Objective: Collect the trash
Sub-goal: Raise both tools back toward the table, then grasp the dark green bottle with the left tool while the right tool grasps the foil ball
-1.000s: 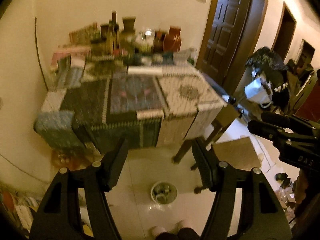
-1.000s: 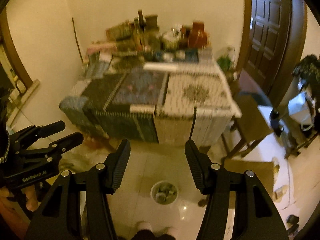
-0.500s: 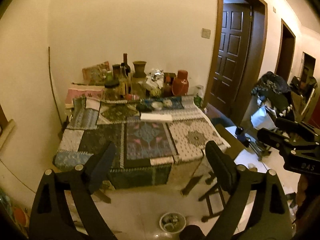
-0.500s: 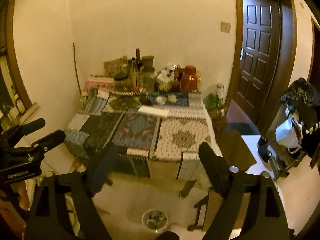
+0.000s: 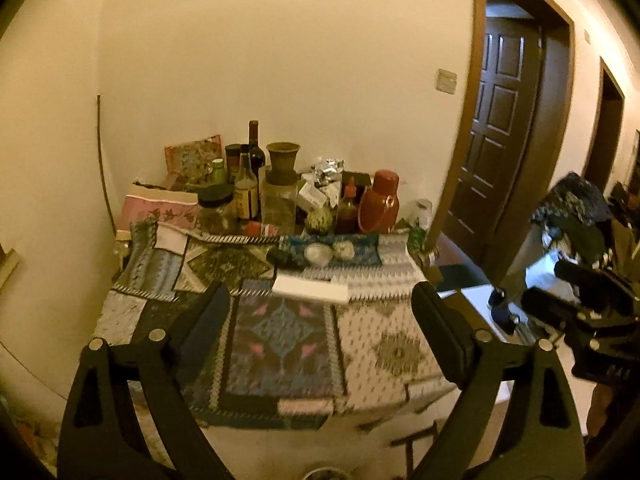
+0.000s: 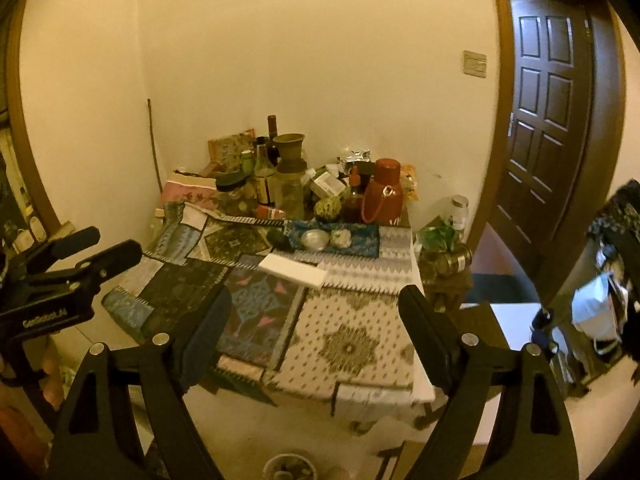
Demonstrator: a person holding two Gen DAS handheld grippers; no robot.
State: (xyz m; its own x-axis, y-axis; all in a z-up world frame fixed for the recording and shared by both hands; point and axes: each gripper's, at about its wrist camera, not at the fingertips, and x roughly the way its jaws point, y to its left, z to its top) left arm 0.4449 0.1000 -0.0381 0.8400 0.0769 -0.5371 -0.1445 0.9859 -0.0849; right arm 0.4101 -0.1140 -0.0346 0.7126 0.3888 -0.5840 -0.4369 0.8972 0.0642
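Ahead of both tongs stands a table [image 5: 396, 356] draped in patchwork cloths, its far end crowded with bottles and jars. A red flask [image 6: 383, 196] stands there. Nearer lies a flat white box [image 6: 294, 270], with two crumpled wads [image 6: 328, 239] just beyond. The left tongs [image 5: 320, 320] and right tongs [image 6: 315, 314] hang released, holding nothing.

At the bottom edge of the right wrist view, a round bin [image 6: 289, 469] on the floor is cut off, its contents too dim to identify. In the left wrist view only its rim [image 5: 320, 474] shows. The jars and bottles [image 5: 256, 188] crowded at the table's far end overlap, so their labels cannot be read. Dark bundles [image 5: 576, 208] at far right are blurred.
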